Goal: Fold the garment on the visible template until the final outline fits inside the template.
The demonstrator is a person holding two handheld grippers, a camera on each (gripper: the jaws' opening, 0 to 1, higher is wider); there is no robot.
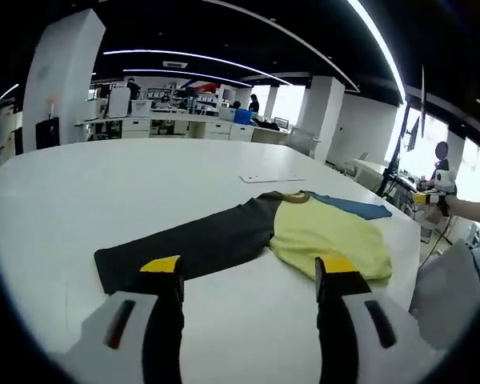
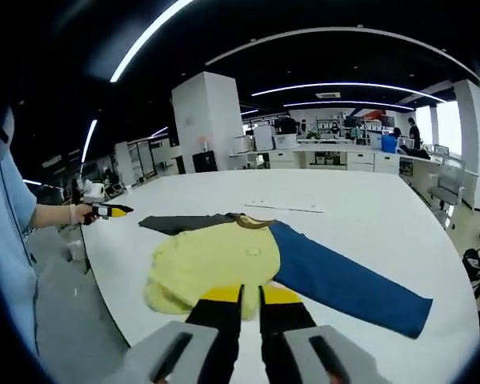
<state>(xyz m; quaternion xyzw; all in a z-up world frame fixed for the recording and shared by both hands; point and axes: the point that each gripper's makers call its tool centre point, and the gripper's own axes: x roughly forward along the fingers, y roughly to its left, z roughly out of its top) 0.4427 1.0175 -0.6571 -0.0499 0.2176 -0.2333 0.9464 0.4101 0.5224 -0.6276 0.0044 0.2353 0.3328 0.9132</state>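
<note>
Shirt (image 1: pixel 304 228) flat on white worktop (image 1: pixel 144 184), sleeves spread, ready for folding. Left tongs (image 1: pixel 249 276) released, hovering short of hem; right tongs (image 2: pixel 250 298) clenched, empty, near yellow body.

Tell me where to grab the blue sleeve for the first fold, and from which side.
Grip the blue sleeve at its cuff end, the free corner farthest from the yellow body. It lies flat and stretched straight out on the white table, so probably come in low from beyond the cuff, along the sleeve's length. The right gripper sits nearest, its jaws nearly shut, so open it first.
</note>
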